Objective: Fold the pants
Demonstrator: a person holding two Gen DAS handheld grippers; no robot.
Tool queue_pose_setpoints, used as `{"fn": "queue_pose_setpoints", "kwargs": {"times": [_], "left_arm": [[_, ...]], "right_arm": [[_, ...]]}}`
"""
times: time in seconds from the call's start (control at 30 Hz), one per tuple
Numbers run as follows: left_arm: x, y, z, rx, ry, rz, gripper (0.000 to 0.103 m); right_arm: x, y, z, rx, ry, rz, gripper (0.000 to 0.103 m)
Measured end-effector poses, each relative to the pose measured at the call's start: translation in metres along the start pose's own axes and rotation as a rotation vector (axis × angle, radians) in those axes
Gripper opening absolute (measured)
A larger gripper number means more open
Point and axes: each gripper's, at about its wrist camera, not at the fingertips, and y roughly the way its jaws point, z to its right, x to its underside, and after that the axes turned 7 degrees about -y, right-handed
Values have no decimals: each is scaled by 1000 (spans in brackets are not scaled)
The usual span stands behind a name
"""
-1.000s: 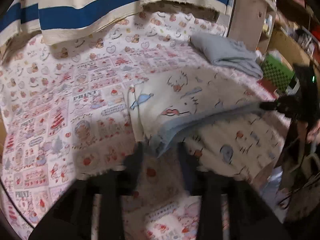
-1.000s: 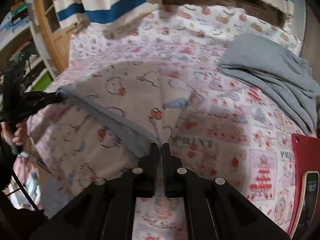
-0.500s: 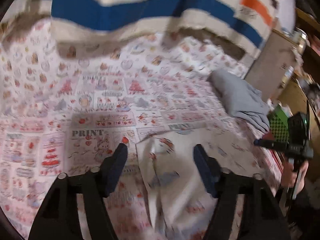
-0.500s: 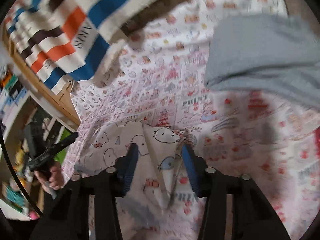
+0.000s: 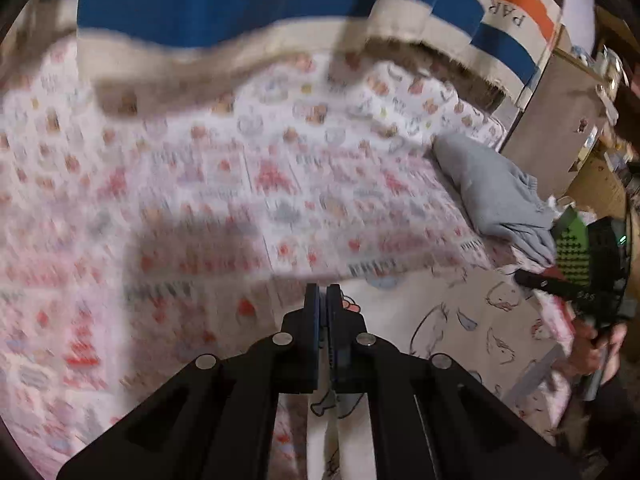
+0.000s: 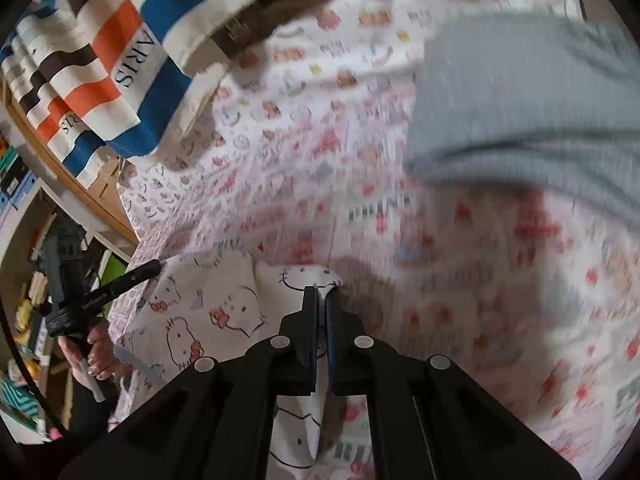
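Observation:
The pants (image 5: 460,320) are white with a cartoon cat print and lie on the patterned bed sheet (image 5: 200,200). My left gripper (image 5: 322,294) is shut on their far left corner, cloth pinched between the pads. In the right wrist view my right gripper (image 6: 320,294) is shut on the other far corner of the pants (image 6: 208,312). Each view catches the other gripper at its side: the right one (image 5: 520,276) and the left one (image 6: 158,266), each held by a hand (image 6: 96,356). The near part of the pants is hidden under the gripper bodies.
A folded grey garment (image 5: 492,192) (image 6: 520,100) lies on the sheet just beyond the right gripper. A striped blue, orange and cream blanket (image 5: 240,12) (image 6: 120,60) hangs over the bed's far side. A wooden cabinet (image 5: 560,120) and cluttered shelves (image 6: 24,200) flank the bed.
Both grippers opened, moved forward over the folded pants to the far edge, and shut again on its two corners. Both wrists rolled; the views are blurred.

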Motion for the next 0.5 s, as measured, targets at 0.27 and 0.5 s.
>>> {"fn": "queue_pose_setpoints", "kwargs": {"times": [0.27,0.5], "left_arm": [[-22,5,-2,-146,35,86,2],[-14,22,-17,-199,15,34,3]], "right_arm": [[-25,3,-9,137,-107,60,3],[-26,30,-11,210,-141,30,3]]}}
